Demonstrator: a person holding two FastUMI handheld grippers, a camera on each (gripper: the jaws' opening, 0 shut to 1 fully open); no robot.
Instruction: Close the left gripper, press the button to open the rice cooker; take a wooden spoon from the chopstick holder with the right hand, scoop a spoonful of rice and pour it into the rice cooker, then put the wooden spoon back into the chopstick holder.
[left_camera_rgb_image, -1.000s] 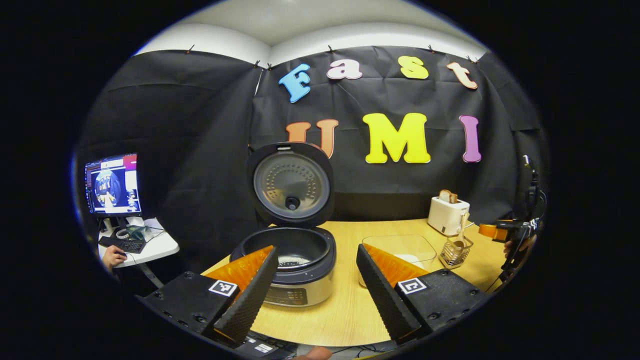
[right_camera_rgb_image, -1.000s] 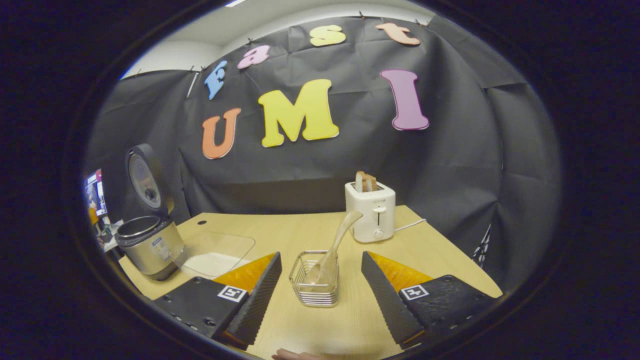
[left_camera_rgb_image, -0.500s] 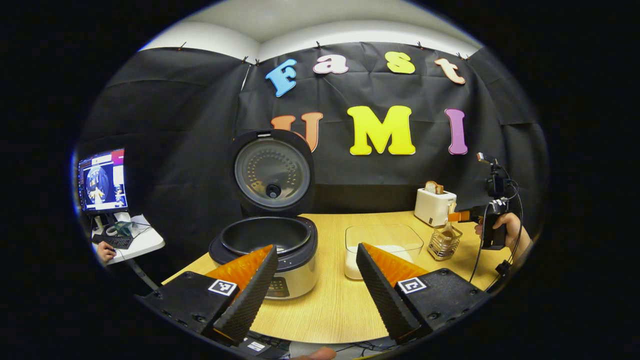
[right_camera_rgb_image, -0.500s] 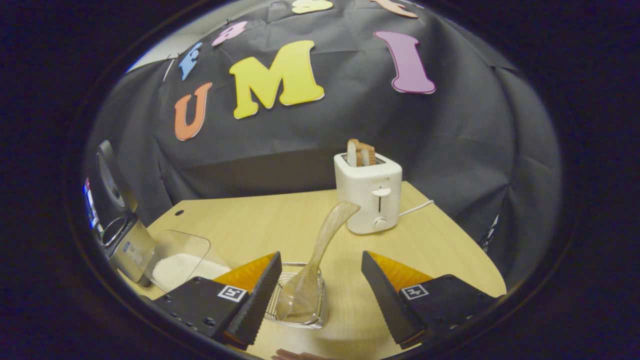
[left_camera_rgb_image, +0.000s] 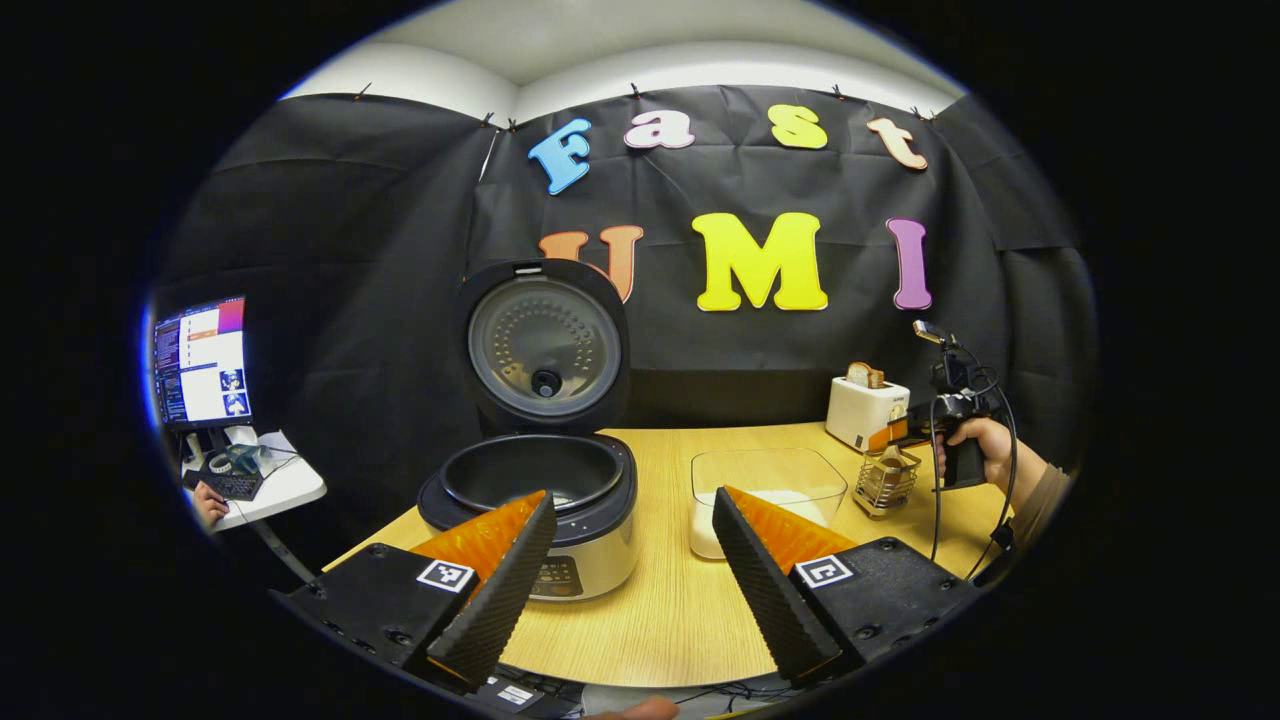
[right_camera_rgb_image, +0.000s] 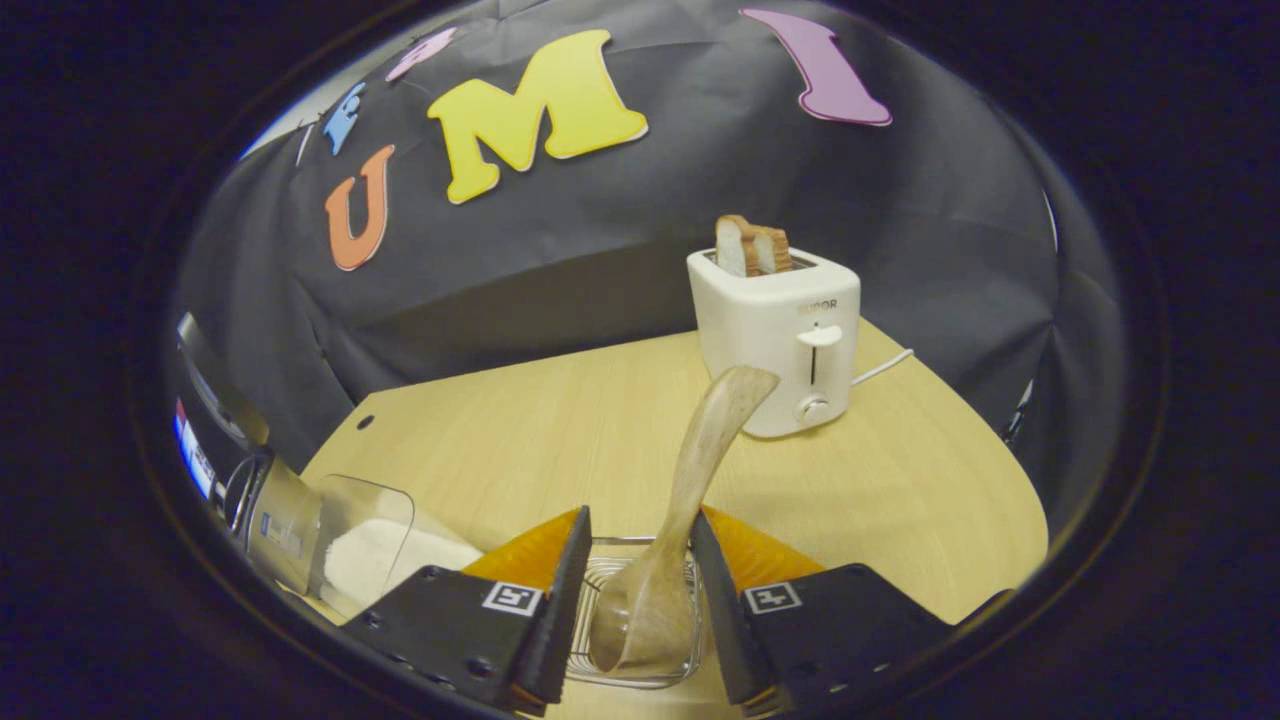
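The spoon (right_camera_rgb_image: 690, 490) stands bowl-down in the holder (right_camera_rgb_image: 640, 620), its handle leaning up and away to the right, toward the toaster (right_camera_rgb_image: 775, 335). The right gripper (right_camera_rgb_image: 638, 600) straddles it: the spoon's lower shaft and bowl lie between the two fingers, nearer the right finger. The fingers are partly drawn in around the spoon, with a gap visible on the left side; whether the right finger touches the wood cannot be told. In the left gripper view, the right gripper (left_camera_rgb_image: 900, 435) sits directly over the holder (left_camera_rgb_image: 885, 480), held by a hand (left_camera_rgb_image: 985, 445).

Step in hand, by judgement: grasping the spoon. To do it well, centre the shaft between the fingers before squeezing, grip above the wire rim so the fingers do not catch the holder, and lift along the handle's lean, not straight up, so the bowl clears the wires without tipping the holder.

The left gripper (left_camera_rgb_image: 630, 560) hangs with fingers wide apart, holding nothing. Beyond its left finger stands the cooker (left_camera_rgb_image: 530, 500), lid up; beyond its right finger, the rice tub (left_camera_rgb_image: 765, 480).
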